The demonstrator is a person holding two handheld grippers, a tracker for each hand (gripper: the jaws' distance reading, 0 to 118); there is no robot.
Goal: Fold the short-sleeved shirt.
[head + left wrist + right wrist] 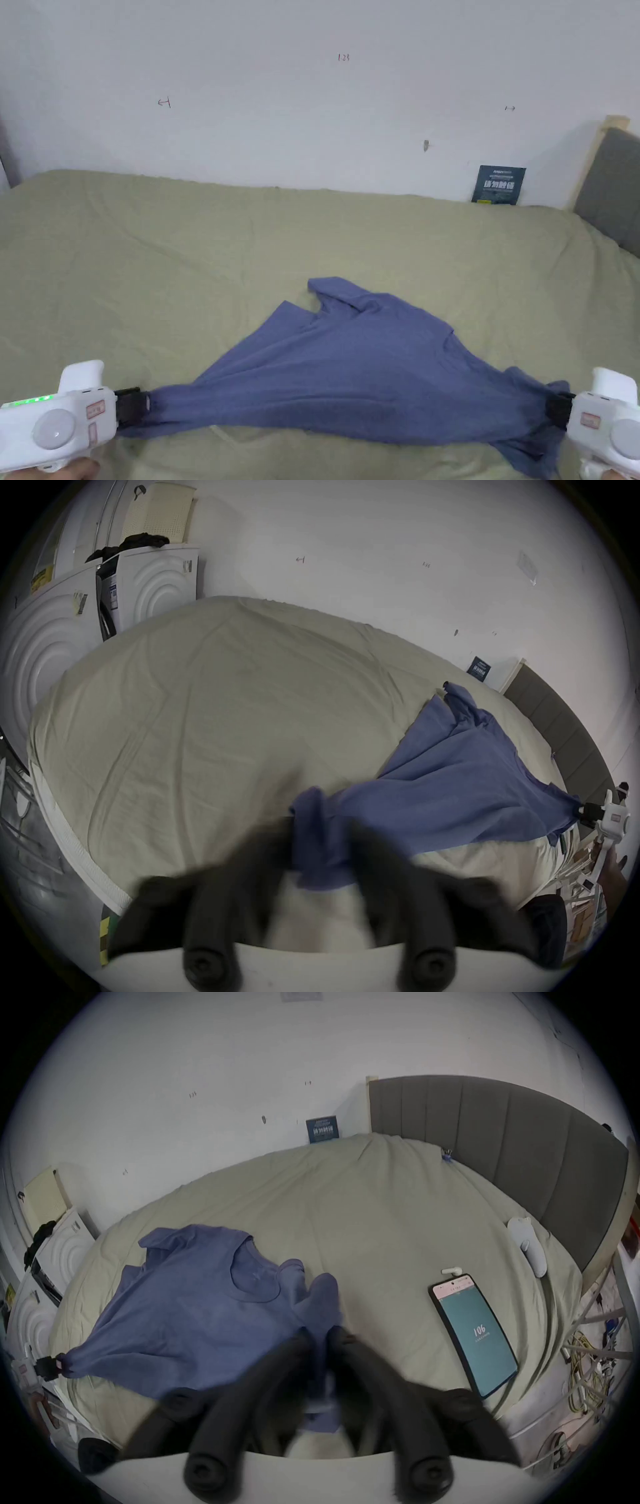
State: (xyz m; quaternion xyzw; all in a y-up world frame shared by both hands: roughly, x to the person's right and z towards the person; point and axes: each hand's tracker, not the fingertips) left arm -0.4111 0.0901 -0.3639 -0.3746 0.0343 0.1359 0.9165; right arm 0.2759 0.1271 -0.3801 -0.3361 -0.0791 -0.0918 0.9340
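Observation:
A blue short-sleeved shirt (362, 369) is stretched across the near part of the green bed (187, 250), its far part with a sleeve resting on the sheet. At the lower left, my left gripper (139, 406) is shut on a bunched corner of the shirt (322, 840). My right gripper (558, 407) at the lower right is shut on the opposite bunched corner (322, 1310). In the right gripper view the round neckline (254, 1279) lies face up, and the left gripper (52, 1366) shows far off at the shirt's other end. The right gripper (588, 814) shows likewise in the left gripper view.
A phone (472, 1333) with a lit screen and a small white earbud (452, 1270) lie on the bed to the right of the shirt. A grey headboard (502, 1158) bounds the right side. White appliances (69, 636) stand beyond the bed's left end. A wall runs behind.

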